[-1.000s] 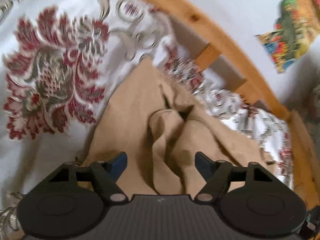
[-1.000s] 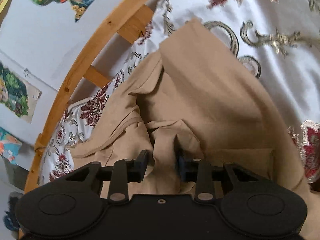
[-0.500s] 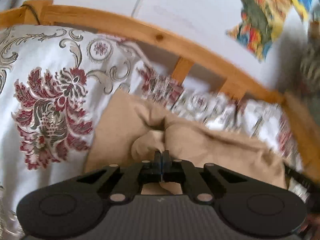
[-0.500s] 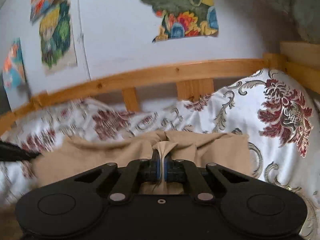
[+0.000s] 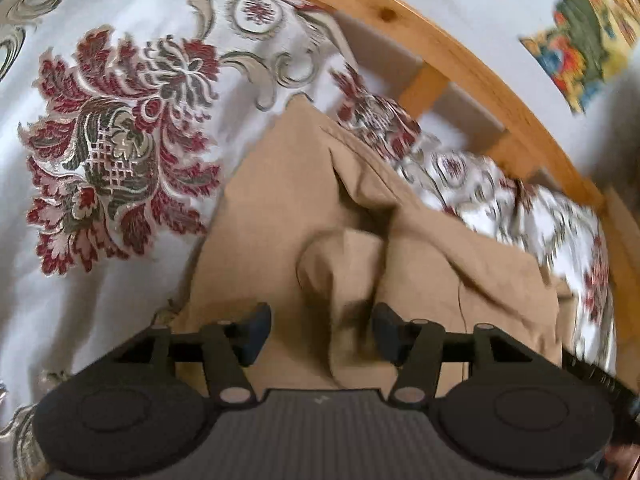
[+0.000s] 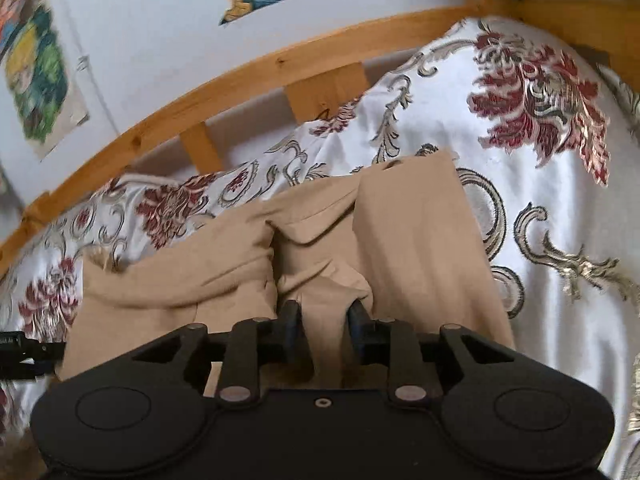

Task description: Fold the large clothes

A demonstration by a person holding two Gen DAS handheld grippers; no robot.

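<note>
The tan garment (image 5: 280, 208) lies bunched on the patterned bedspread (image 5: 100, 152). The left gripper (image 5: 320, 332) stands released over a fold; the right gripper (image 6: 324, 324), part-open, straddles a ridge without clamping it. The step appears to be regrasping: next, each gripper needs a firm hold on an edge.

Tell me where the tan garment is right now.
The tan garment lies bunched on the floral bedspread, beside the wooden bed rail, in the middle of both wrist views. A fold rises between the open left gripper.

matte black left gripper (image 5: 320, 330) and right gripper (image 6: 324, 330), blue-padded fingers (image 5: 256, 330), silver pivot screws
</note>
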